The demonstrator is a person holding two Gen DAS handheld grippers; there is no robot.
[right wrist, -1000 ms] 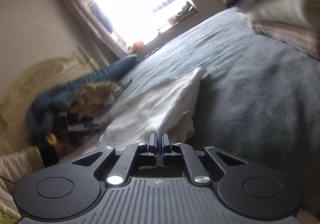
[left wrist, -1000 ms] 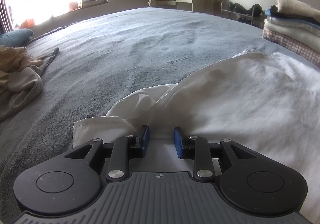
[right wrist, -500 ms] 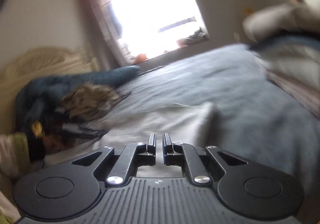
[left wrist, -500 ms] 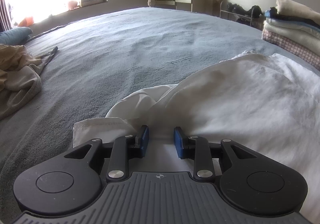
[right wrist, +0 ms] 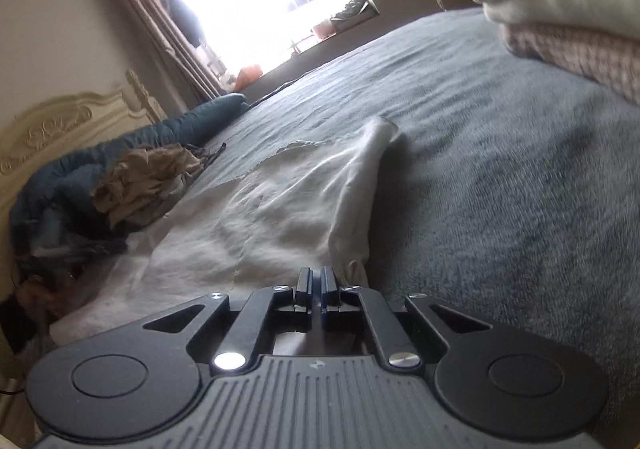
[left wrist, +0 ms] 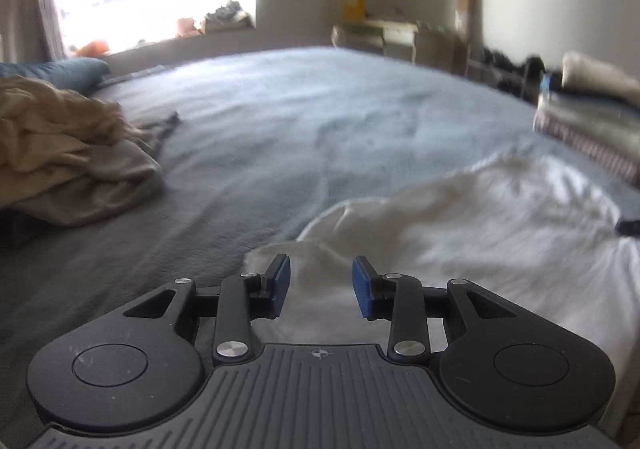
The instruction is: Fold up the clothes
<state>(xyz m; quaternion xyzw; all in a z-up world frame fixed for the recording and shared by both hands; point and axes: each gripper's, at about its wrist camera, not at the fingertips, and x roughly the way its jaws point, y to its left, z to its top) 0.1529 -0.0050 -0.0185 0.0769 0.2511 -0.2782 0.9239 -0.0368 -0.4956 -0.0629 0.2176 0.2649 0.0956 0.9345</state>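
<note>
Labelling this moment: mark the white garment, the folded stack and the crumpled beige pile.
white garment (left wrist: pixel 500 225), left wrist view, on its wrinkled middle.
folded stack (right wrist: pixel 580 53), right wrist view, on the pink bottom layer.
crumpled beige pile (left wrist: pixel 52 129), left wrist view, on its top folds.

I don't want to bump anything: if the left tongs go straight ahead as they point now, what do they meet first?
Most likely the white garment, already lying between the open left tongs; beyond it only the grey bedspread.

The left gripper (left wrist: pixel 322 285) is held low over the white garment (left wrist: pixel 480 225), its blue pads (left wrist: pixel 362 285) spread well apart with cloth showing in the gap. The right gripper (right wrist: pixel 316 281) sits at that garment's near edge, tilted sideways, its jaws drawn almost together; whether cloth is pinched between them cannot be told.
</note>
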